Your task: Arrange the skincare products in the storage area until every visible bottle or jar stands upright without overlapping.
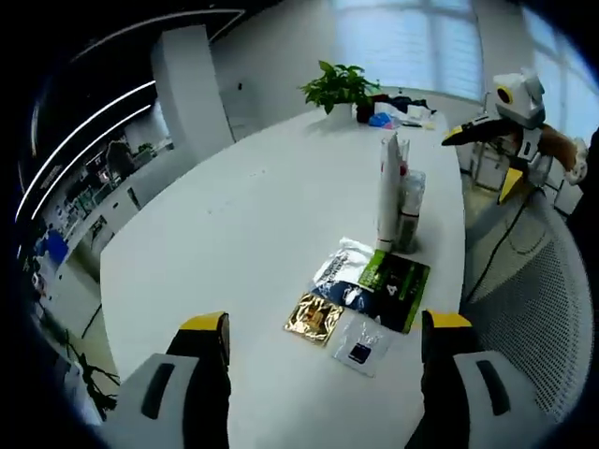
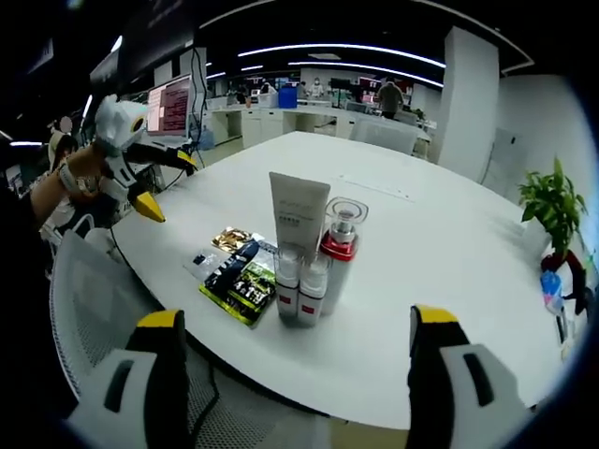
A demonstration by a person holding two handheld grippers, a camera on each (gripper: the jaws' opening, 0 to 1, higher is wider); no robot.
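Bottles [image 2: 309,281] stand bunched near the edge of the white surface [image 2: 449,262]: a tall white tube [image 2: 298,217] upright on its cap, a clear pump bottle with a red collar [image 2: 339,245] just beside it, and two small white bottles with red labels in front, all close enough that I cannot tell whether they touch. Flat sachets [image 2: 239,271] lie next to them on the side toward the chair [image 2: 89,281], overlapping one another: a green one, a dark one, a gold one and a clear one.

Both pairs of fingers are spread wide and empty. In the left gripper view the left gripper [image 1: 323,360] hangs above the sachets [image 1: 360,299], with the tube [image 1: 387,192] further on; the right gripper [image 1: 487,140] shows beyond the far edge of the surface. In the right gripper view the right gripper [image 2: 295,365] faces the cluster from the near edge, and the left gripper [image 2: 154,178] hovers off to the side.

Crowding is the chief risk. Fingers reaching for one bottle could nudge its neighbour, and the tall tube, balanced on a narrow cap, looks likely to topple and knock the others down. The group also sits close to the edge, so a tipped bottle could roll off toward the chair. Sliding the sachets carelessly could sweep into the small bottles.
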